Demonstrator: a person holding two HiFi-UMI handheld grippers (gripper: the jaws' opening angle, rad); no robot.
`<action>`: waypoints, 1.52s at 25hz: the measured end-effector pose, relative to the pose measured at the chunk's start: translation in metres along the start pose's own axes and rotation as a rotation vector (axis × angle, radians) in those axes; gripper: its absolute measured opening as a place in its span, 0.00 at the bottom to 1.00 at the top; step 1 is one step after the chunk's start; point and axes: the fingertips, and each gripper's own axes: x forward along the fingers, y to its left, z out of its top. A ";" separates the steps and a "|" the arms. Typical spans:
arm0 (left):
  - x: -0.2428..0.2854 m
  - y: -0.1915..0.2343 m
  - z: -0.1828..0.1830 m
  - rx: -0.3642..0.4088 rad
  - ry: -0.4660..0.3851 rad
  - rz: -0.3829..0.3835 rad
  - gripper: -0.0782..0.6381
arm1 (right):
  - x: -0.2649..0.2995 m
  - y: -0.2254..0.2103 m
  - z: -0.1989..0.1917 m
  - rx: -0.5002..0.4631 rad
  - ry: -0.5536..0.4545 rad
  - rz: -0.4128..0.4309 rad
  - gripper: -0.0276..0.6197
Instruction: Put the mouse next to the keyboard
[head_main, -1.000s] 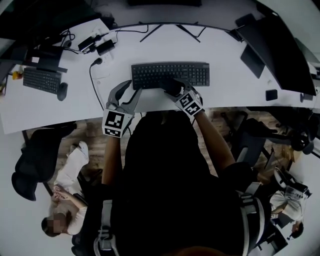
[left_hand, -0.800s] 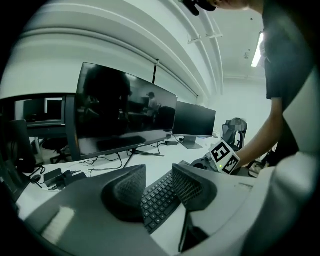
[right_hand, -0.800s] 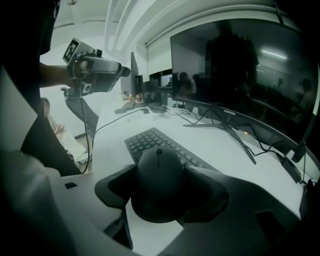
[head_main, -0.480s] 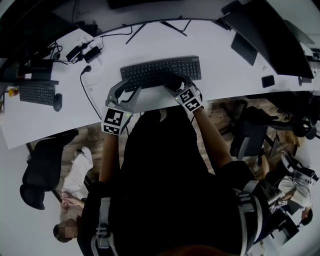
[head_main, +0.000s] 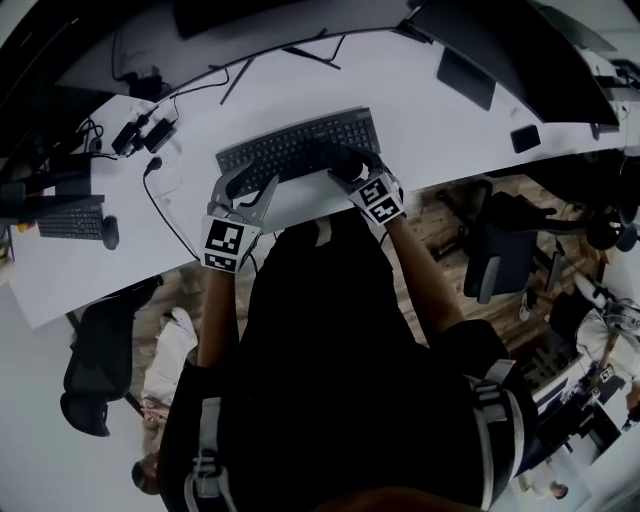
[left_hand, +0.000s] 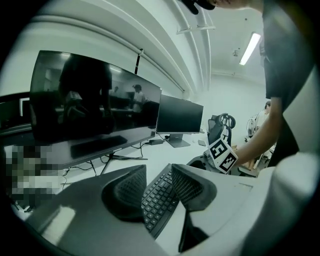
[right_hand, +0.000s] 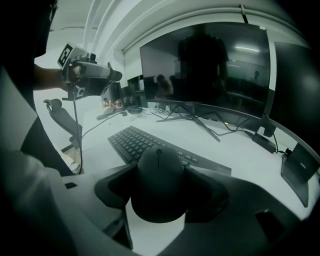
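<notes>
Table (head_main: 450, 120): keyboard (head_main: 290, 150) mid-table.
Left tool (left_hand: 159, 180): jaws spread, empty, at keyboard's 8 o'clock.
Right tool (right_hand: 161, 192): pinching mouse (right_hand: 159, 170) at keyboard's 4 o'clock, by near edge.
Judged: pickup done; set-down beside keyboard and release left.
Versus second ago: right tool further toward keyboard's right end, grip unchanged.

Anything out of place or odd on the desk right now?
Nothing stands out. The mouse is clamped squarely in the right gripper by the keyboard; the left gripper is open and empty. No spill or damage.
</notes>
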 end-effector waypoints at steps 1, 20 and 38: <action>0.005 -0.002 0.004 0.001 -0.002 -0.005 0.33 | -0.003 -0.004 -0.002 0.006 0.001 -0.005 0.50; 0.062 -0.038 0.036 -0.002 0.004 -0.019 0.33 | -0.044 -0.067 -0.026 0.056 -0.008 -0.039 0.50; 0.105 -0.064 0.056 0.003 0.035 0.028 0.33 | -0.055 -0.130 -0.054 0.109 -0.031 -0.059 0.50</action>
